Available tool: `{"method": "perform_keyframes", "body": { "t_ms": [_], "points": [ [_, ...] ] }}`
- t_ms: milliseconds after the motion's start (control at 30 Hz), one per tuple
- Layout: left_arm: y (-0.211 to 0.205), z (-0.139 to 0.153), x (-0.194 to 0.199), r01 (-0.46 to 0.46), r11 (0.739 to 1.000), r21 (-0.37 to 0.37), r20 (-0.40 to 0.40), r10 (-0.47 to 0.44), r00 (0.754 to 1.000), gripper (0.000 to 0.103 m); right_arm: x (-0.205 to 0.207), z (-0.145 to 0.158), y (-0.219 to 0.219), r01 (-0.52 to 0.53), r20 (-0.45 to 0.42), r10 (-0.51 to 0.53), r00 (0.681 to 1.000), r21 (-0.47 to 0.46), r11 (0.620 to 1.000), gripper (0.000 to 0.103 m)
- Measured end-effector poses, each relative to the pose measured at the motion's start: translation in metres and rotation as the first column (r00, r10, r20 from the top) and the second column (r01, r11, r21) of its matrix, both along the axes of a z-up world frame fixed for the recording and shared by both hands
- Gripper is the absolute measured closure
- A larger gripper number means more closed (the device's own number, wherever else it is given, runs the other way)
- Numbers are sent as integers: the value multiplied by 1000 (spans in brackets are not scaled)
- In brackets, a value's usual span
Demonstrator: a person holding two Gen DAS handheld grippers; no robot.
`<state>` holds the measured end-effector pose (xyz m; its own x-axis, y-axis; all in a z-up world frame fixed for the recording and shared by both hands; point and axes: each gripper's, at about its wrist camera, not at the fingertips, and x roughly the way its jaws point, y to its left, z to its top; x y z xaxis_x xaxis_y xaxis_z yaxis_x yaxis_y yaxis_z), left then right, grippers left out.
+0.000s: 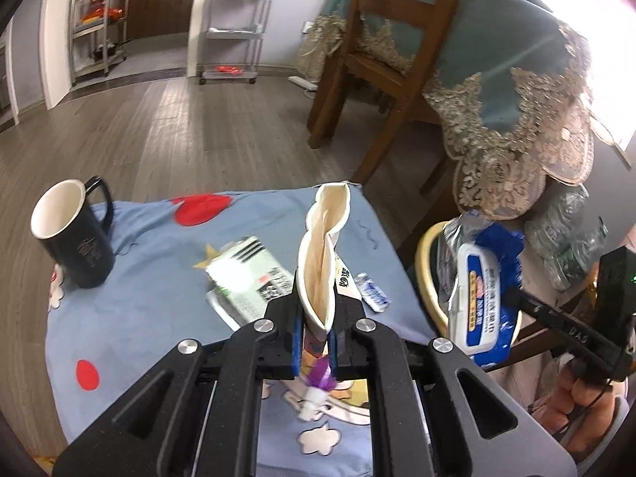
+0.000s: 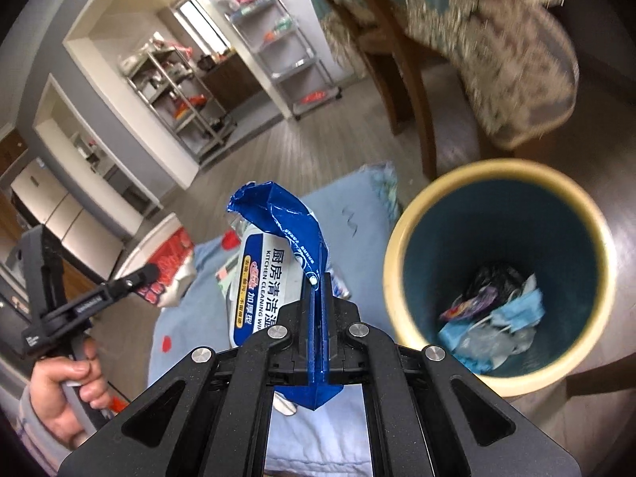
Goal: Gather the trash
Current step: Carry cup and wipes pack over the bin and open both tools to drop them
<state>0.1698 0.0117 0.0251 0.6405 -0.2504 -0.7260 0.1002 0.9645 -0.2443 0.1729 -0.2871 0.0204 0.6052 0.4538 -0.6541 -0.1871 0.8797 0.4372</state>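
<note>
My left gripper (image 1: 317, 314) is shut on a crushed white paper cup (image 1: 324, 246), held upright above the blue cloth-covered table (image 1: 139, 318). My right gripper (image 2: 318, 306) is shut on a blue and white wet-wipes packet (image 2: 274, 262), held just left of the yellow-rimmed trash bin (image 2: 397, 262). The packet also shows in the left wrist view (image 1: 483, 286), in front of the bin (image 1: 425, 254). The bin holds a blue face mask (image 2: 516, 310) and wrappers. A white paper pack (image 1: 246, 278) and a small blue wrapper (image 1: 371, 292) lie on the table.
A dark mug (image 1: 75, 234) stands at the table's left. A wooden chair (image 1: 389, 59) and a table with a lace-edged teal cloth (image 1: 516, 111) stand behind the bin. Metal shelves (image 1: 234, 20) stand far back on the wood floor.
</note>
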Motion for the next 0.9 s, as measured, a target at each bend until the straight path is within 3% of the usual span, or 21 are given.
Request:
{"method": "perform_keyframes", "body": {
  "t_ms": [167,333,533,900],
  "points": [
    [-27,4,1,57,998,-14,9,-57,998,95,-13,28,-22,63,83,-60,995,-35,997,100],
    [-57,3,4,113,993,-15,6,-113,994,95,-17,35,-60,218,119,-209,971,-68,974,100],
    [-86,2,6,163,986,-22,0,-163,987,95,-11,9,-107,381,21,-380,925,-30,924,99],
    [-137,-3,13,244,970,-19,-15,-244,970,95,8,-37,-120,452,-129,-457,880,-72,889,97]
  ]
}}
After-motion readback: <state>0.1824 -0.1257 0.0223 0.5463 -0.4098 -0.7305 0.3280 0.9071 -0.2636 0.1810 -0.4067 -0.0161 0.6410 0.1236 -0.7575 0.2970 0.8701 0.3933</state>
